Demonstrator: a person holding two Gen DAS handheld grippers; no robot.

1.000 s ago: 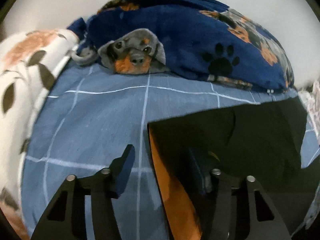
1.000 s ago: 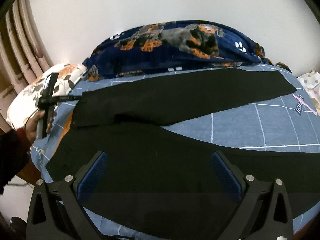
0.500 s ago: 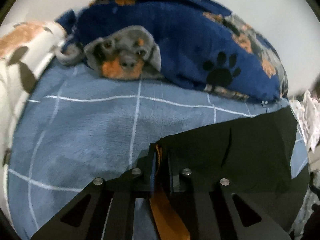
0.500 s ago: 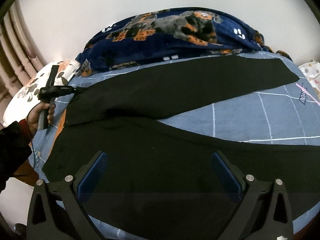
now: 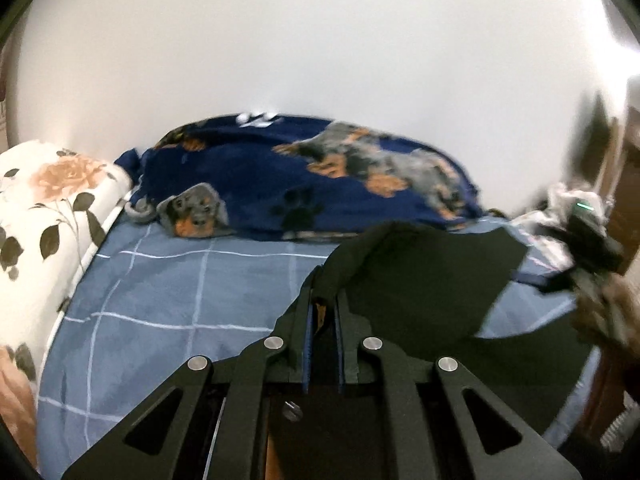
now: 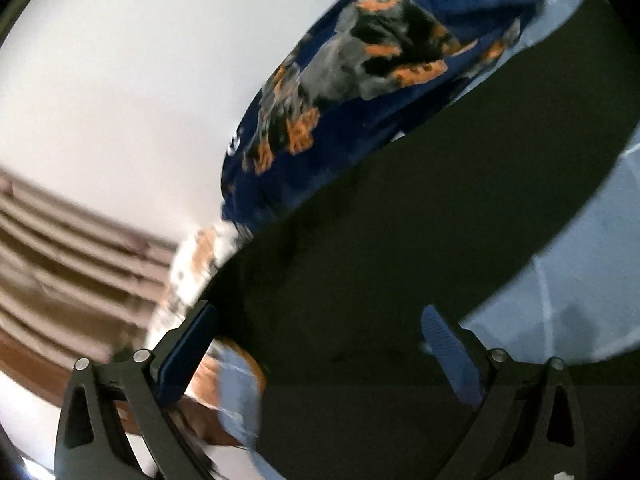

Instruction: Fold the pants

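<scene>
Black pants (image 5: 424, 280) lie on a blue checked bedsheet (image 5: 176, 284). My left gripper (image 5: 322, 312) is shut on the pants' waist edge, and the cloth rises off the bed in a fold that drapes to the right. An orange lining shows between the pads. In the right wrist view the picture is tilted and blurred; the black pants (image 6: 400, 248) fill the middle. My right gripper (image 6: 320, 344) stands open above the cloth, its blue pads (image 6: 188, 348) wide apart with nothing pinched. The right gripper with a hand (image 5: 592, 256) shows blurred at the right edge of the left wrist view.
A navy dog-print blanket (image 5: 320, 176) is heaped along the white wall at the back of the bed. A white floral pillow (image 5: 48, 208) lies at the left end. Brown slatted wood (image 6: 72, 248) appears at the left of the right wrist view.
My left gripper closed on the pants' waist edge, then rose and carried the cloth to the right. My right gripper swung and rolled, so its view is tilted; its jaws stayed open.
</scene>
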